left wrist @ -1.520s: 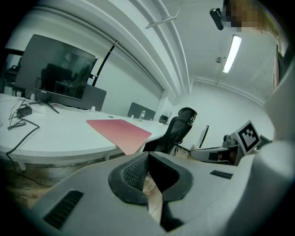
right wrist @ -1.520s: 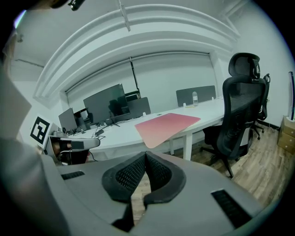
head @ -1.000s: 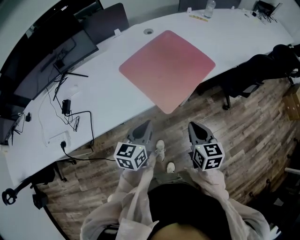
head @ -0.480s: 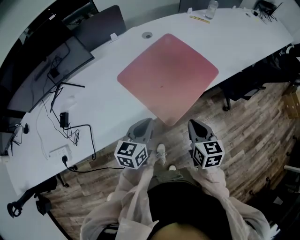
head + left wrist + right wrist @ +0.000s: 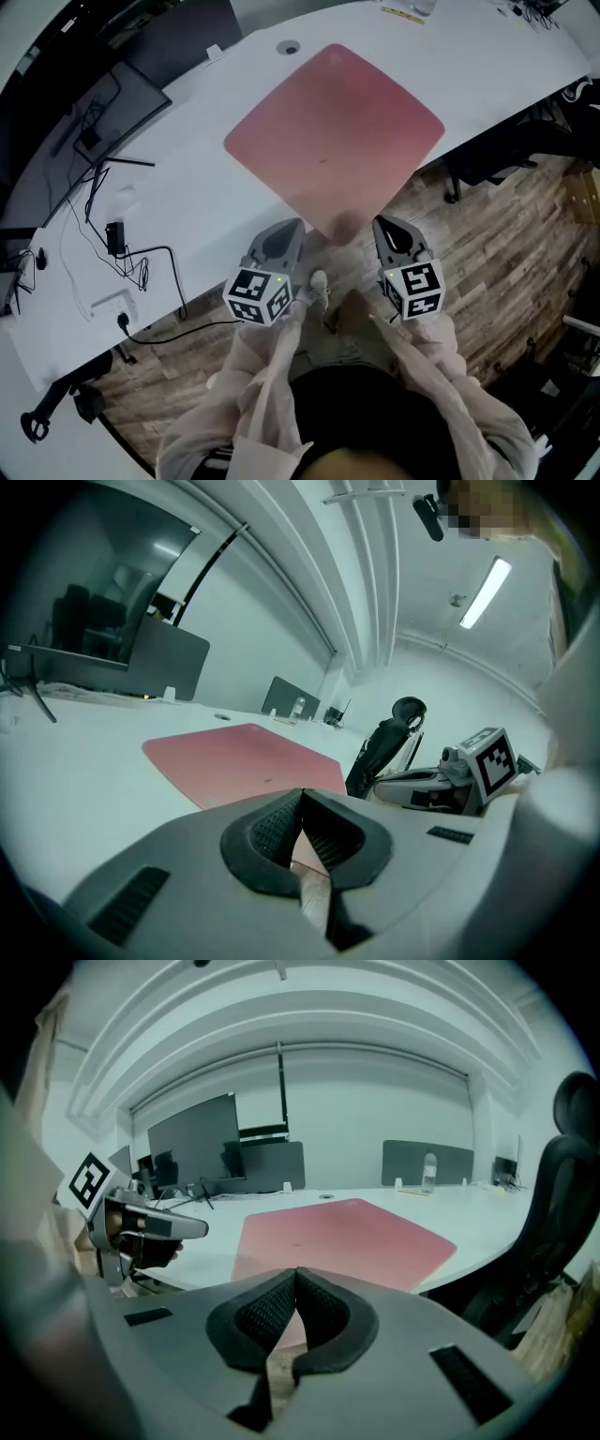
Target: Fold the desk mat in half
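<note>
left hand-held gripper (image 5: 289,232): jaws pressed together, nothing between them; lower centre of the head view, off the bench (image 5: 187,197) edge, over the floor.
right hand-held gripper (image 5: 384,230): jaws closed flat on each other too, empty; lower centre-right, level with the left one.
desk mat (image 5: 333,131): pink, flat and unfolded, upper centre of the frame. It lies turned like a diamond. Its near corner hangs past the bench edge, between your two hand-held grippers and just ahead of their tips, not touched.
step in hand: approach, by my judgement; fold not begun.
do it well: open both pairs of jaws before you reach in. The overhanging corner looks like the easy entry, so slide one jaw under it there. Take a neighbouring corner with the other hand-held gripper, lift low, carry over, and match the edges before you press the crease.
clutter: monitor and cables at upper left, well apart from the mat.
</note>
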Demonstrator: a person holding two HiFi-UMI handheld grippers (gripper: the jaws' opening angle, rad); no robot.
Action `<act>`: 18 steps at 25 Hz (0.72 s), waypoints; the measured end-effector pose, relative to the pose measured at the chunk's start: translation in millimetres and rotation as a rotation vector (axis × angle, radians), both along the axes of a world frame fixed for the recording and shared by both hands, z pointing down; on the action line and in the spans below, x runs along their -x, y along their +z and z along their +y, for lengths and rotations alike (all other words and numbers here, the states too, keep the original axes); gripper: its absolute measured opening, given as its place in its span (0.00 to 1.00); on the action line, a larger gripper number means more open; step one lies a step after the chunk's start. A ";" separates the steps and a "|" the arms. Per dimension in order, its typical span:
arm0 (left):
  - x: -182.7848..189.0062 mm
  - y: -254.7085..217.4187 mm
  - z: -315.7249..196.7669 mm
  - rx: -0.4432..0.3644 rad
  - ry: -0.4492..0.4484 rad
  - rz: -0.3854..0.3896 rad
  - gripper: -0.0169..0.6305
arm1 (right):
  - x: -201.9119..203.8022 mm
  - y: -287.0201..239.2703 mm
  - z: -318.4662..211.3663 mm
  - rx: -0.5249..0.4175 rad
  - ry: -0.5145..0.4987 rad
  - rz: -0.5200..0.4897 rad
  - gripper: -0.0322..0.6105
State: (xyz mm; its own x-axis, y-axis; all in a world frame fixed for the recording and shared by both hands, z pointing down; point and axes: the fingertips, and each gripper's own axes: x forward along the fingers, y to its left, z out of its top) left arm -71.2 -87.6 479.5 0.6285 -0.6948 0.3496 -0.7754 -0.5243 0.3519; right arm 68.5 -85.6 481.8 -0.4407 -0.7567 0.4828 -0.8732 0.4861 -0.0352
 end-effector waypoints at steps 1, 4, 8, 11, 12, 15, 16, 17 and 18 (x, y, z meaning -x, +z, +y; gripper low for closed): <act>-0.2 1.9 -0.6 0.002 -0.001 0.001 0.07 | 1.6 2.6 -2.5 -0.011 -0.029 0.029 0.07; -3.6 8.0 2.5 0.015 -0.009 0.003 0.07 | 5.2 13.1 -5.6 -0.041 -0.139 0.134 0.07; -12.7 21.1 14.7 0.043 -0.030 -0.004 0.06 | 5.9 30.9 2.1 -0.080 -0.314 0.270 0.11; -13.8 30.3 23.6 0.062 -0.062 -0.008 0.07 | 9.5 47.8 11.3 -0.113 -0.447 0.366 0.16; -13.5 33.4 26.7 0.069 -0.075 -0.006 0.06 | 11.3 54.3 14.8 -0.130 -0.496 0.408 0.20; -12.1 43.4 36.1 0.083 -0.107 -0.010 0.07 | 16.9 75.9 26.0 -0.193 -0.639 0.535 0.33; -11.8 45.9 39.0 0.085 -0.116 -0.015 0.06 | 18.4 81.9 29.2 -0.214 -0.673 0.567 0.36; -11.6 48.0 41.9 0.086 -0.124 -0.020 0.07 | 19.8 86.9 32.1 -0.233 -0.698 0.590 0.39; -11.3 50.0 45.2 0.088 -0.132 -0.022 0.06 | 21.1 91.1 34.7 -0.251 -0.716 0.610 0.42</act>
